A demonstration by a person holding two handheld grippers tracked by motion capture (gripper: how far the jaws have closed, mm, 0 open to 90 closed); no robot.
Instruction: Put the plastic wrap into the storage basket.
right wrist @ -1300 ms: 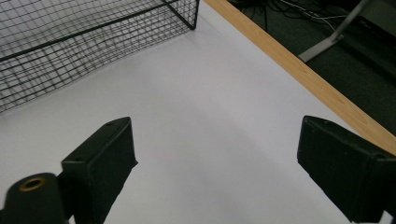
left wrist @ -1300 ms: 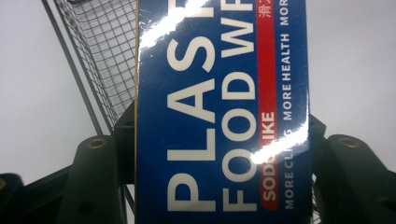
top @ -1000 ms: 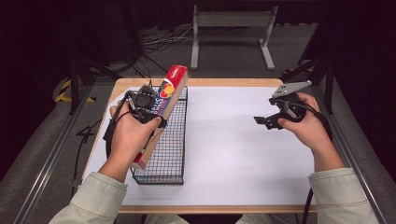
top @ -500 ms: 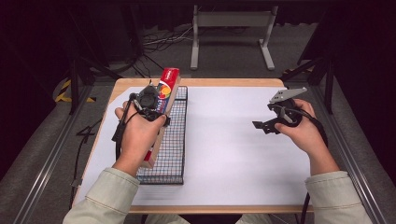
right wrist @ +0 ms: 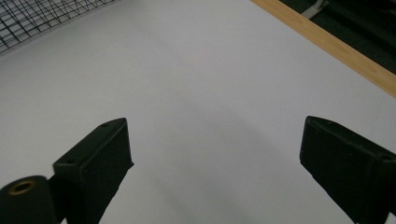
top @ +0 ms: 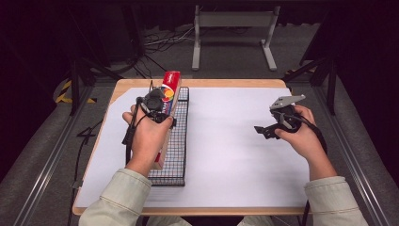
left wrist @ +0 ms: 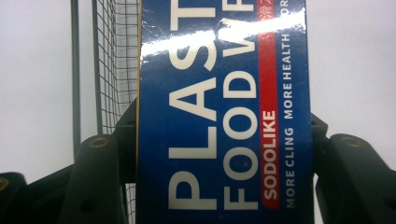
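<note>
While left claw (left wrist: 219, 154) clamps wrap box (left wrist: 224, 116) over wire basket (top: 176, 155), right claw (right wrist: 215, 163) gapes.

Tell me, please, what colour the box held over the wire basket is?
The box is dark blue with white lettering and a red stripe, best in the left gripper view.

Your left gripper (top: 157, 109) has the long box (top: 165, 110) clamped over the wire basket (top: 176, 146).

The box runs lengthwise along the basket's left edge, red end pointing away from you, its near end hidden under your left hand (top: 147, 136). Your right gripper (top: 261, 130) sits well apart on the right, jaws aimed left over the white sheet (top: 226, 141) on the wooden table (top: 226, 83), holding nothing.
</note>
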